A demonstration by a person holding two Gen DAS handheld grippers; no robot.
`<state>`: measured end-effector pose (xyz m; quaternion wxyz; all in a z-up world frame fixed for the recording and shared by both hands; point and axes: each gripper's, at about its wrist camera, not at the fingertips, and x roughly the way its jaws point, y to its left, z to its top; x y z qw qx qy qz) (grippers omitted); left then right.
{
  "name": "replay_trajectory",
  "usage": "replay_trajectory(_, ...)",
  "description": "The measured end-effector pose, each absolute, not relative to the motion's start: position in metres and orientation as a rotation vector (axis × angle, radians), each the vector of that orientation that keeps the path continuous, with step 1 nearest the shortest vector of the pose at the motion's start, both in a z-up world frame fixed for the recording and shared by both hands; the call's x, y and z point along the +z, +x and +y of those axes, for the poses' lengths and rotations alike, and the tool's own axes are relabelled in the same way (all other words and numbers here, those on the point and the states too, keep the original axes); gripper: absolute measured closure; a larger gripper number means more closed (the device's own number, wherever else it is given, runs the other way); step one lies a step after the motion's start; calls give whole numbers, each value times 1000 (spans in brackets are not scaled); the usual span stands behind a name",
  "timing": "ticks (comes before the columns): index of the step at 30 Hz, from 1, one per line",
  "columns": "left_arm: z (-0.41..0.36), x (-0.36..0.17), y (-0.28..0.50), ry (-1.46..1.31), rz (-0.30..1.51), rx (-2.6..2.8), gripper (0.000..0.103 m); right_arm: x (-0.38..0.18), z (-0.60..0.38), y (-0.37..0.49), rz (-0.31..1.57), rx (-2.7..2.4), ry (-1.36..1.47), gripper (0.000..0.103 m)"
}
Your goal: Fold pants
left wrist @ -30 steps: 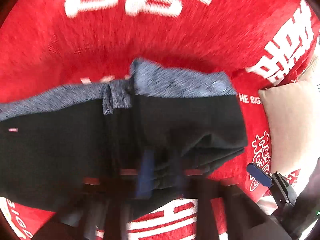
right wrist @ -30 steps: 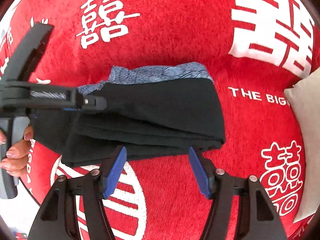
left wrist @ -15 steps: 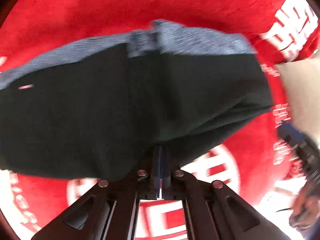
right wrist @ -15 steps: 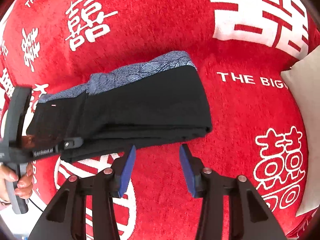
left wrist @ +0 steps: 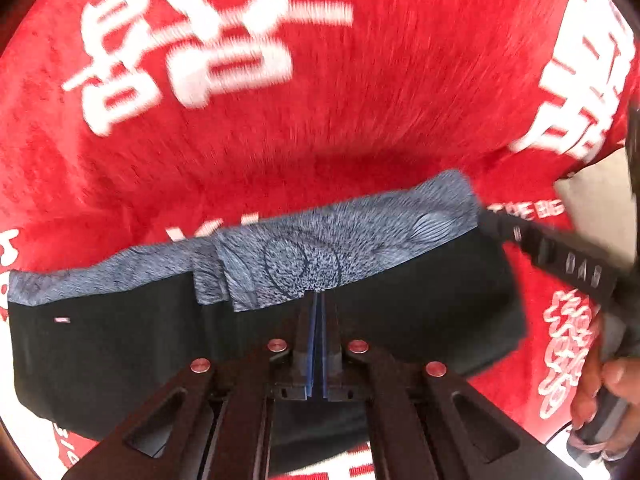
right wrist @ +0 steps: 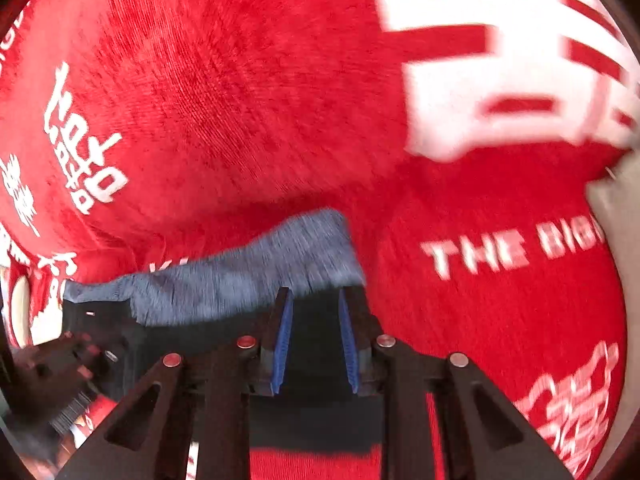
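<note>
The folded pants (left wrist: pixel 420 320), black with a blue-grey patterned waistband (left wrist: pixel 360 236), lie across a red blanket. In the left wrist view my left gripper (left wrist: pixel 316 300) is shut just short of the waistband, pads together and nothing between them. My right gripper (right wrist: pixel 316 296) hovers over the pants' right end (right wrist: pixel 316 344). Its jaws are closing, black cloth shows in the gap, and the blue pads (right wrist: pixel 283 332) do not press on it. From the left wrist view the right gripper's black finger (left wrist: pixel 568 268) reaches to the pants' right corner.
The red blanket (left wrist: pixel 360 100) with large white characters fills both views. A beige cushion (left wrist: pixel 592 208) lies at the right edge, close to the pants' right end. A person's hand (left wrist: pixel 600 392) holds the right tool's handle at the lower right.
The right gripper moved from in front of the pants to over their right end, and its jaws narrowed. The left gripper's view slid over the pants to the waistband, fingers fully together.
</note>
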<state>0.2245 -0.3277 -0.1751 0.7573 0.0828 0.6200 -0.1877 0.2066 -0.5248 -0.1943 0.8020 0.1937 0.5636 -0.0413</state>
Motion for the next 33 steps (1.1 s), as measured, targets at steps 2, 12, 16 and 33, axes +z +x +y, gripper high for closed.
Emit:
replay_trajectory(2, -320, -193, 220, 191, 1400, -379, 102, -208, -517, 219, 1234, -81, 375, 77)
replay_trajectory(12, -287, -200, 195, 121, 1416, -368, 102, -219, -430, 177, 1272, 71, 103, 75)
replay_trajectory(16, -281, -188, 190, 130, 1408, -331, 102, -211, -419, 157, 1287, 128, 152, 76)
replay_trajectory(33, -267, -139, 152, 80, 1398, -129, 11, -168, -449, 98, 1364, 155, 334, 39)
